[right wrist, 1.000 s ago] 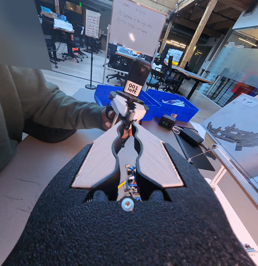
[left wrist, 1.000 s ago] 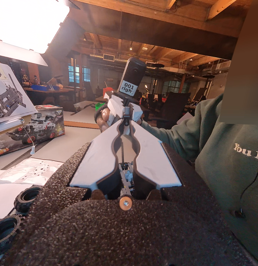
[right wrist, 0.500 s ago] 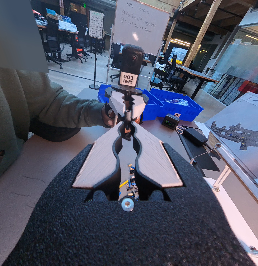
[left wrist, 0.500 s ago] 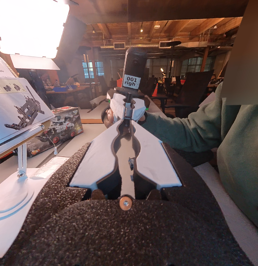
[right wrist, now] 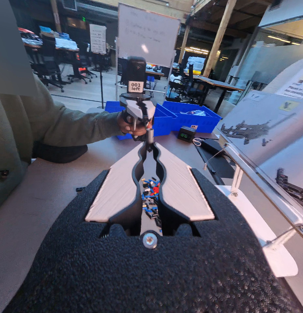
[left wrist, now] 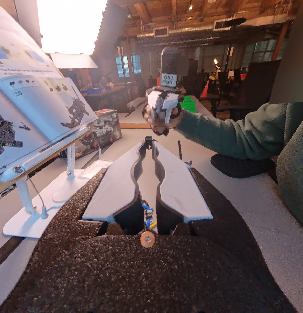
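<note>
Over a grey table point(left wrist: 248, 203), two hand-held tongs are seen facing one another, well apart. From the left wrist view, the left gripper point(left wrist: 148, 146) is seen drawn nearly together at its tips, with only a narrow slit left, and a small black piece point(left wrist: 148, 140) is pinched there, standing proud of the tips. From the right wrist view, the right gripper point(right wrist: 149, 147) is likewise seen closed to a slit, and a short grey tube point(right wrist: 149, 134) on a dark stub is clamped upright between its tips. A scatter of loose small pieces point(right wrist: 149, 194), mostly blue and black with some red and yellow, is spread on the table beneath both tools. An open instruction booklet point(left wrist: 37, 110) is propped on a white stand point(left wrist: 45, 203) beside the left gripper, and a printed toy-truck box point(left wrist: 103, 128) is set behind it. Blue bins point(right wrist: 189, 115) and a small black device point(right wrist: 186, 135) with a green display are ranged at the far edge, near a black adapter point(right wrist: 211, 145). A thin black rod point(left wrist: 179, 149) is laid on the table near a dark pad point(left wrist: 240, 166) on which a green-sleeved forearm is rested. Both held parts are judged light, stiff and smooth-skinned, so easily twisted or shot out under a hard squeeze; the flat sides or the stub are judged the surest hold, rather than the round wall of the tube
</note>
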{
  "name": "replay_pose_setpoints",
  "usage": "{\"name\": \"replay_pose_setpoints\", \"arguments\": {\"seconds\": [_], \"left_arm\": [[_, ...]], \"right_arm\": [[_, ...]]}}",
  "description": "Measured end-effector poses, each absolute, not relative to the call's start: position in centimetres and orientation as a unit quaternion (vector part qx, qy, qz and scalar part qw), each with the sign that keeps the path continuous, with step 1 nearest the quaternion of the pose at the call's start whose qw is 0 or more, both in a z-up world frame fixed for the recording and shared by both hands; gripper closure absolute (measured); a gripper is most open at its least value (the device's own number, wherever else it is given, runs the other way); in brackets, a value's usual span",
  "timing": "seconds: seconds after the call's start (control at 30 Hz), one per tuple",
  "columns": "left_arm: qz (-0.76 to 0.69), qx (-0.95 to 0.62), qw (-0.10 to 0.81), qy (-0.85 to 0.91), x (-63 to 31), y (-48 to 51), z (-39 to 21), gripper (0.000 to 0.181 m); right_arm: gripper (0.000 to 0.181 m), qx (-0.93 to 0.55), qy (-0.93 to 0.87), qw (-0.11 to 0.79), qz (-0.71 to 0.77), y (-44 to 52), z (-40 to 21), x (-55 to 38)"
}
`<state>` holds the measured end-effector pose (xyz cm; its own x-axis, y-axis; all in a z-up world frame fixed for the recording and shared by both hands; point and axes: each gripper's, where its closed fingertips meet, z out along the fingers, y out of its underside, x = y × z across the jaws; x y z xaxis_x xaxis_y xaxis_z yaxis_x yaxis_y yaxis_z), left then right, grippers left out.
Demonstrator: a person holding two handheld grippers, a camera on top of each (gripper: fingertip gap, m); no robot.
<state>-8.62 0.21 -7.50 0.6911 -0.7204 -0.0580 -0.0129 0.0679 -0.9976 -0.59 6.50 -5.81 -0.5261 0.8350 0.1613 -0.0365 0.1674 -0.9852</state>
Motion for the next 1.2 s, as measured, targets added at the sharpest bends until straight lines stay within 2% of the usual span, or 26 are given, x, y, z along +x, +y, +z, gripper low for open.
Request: {"name": "replay_pose_setpoints", "arguments": {"seconds": [0.13, 0.3, 0.4, 0.53, 0.67, 0.77, 0.83, 0.93, 1.03, 1.2], "left_arm": [[-0.273, -0.679, 0.624, 0.274, -7.0, 3.1, -11.3, 0.175], [-0.139, -0.798, 0.541, 0.227, -9.8, 6.6, -18.7, 0.174], [-0.126, -0.827, 0.512, 0.196, -10.2, 7.4, -20.7, 0.173], [-0.191, -0.795, 0.542, 0.192, -8.4, 7.2, -18.5, 0.158], [-0.283, -0.724, 0.595, 0.207, -6.3, 5.6, -13.5, 0.153], [-0.341, -0.661, 0.628, 0.231, -4.7, 3.7, -10.0, 0.154], [-0.328, -0.645, 0.641, 0.255, -4.0, 3.1, -9.0, 0.155], [-0.293, -0.641, 0.645, 0.295, -2.7, 2.6, -8.9, 0.159], [-0.259, -0.644, 0.652, 0.305, -2.6, 2.8, -9.1, 0.173], [-0.273, -0.629, 0.656, 0.316, -3.1, 2.1, -8.8, 0.175]], "right_arm": [[0.175, -0.308, -0.668, 0.368, 0.569, 5.9, -6.8, -1.9], [0.175, -0.318, -0.670, 0.356, 0.568, 6.0, -8.3, -2.6], [0.175, -0.318, -0.675, 0.347, 0.568, 5.6, -8.9, -3.0], [0.175, -0.314, -0.680, 0.344, 0.566, 4.9, -9.2, -3.3], [0.175, -0.305, -0.697, 0.368, 0.535, 4.3, -9.3, -3.7], [0.175, -0.298, -0.717, 0.390, 0.495, 3.9, -9.7, -4.1], [0.175, -0.291, -0.728, 0.394, 0.480, 3.4, -9.9, -4.2], [0.175, -0.286, -0.737, 0.394, 0.468, 2.7, -10.1, -4.3], [0.175, -0.280, -0.745, 0.394, 0.459, 2.3, -10.3, -4.3], [0.173, -0.269, -0.749, 0.405, 0.449, 1.8, -9.8, -4.1]]}}
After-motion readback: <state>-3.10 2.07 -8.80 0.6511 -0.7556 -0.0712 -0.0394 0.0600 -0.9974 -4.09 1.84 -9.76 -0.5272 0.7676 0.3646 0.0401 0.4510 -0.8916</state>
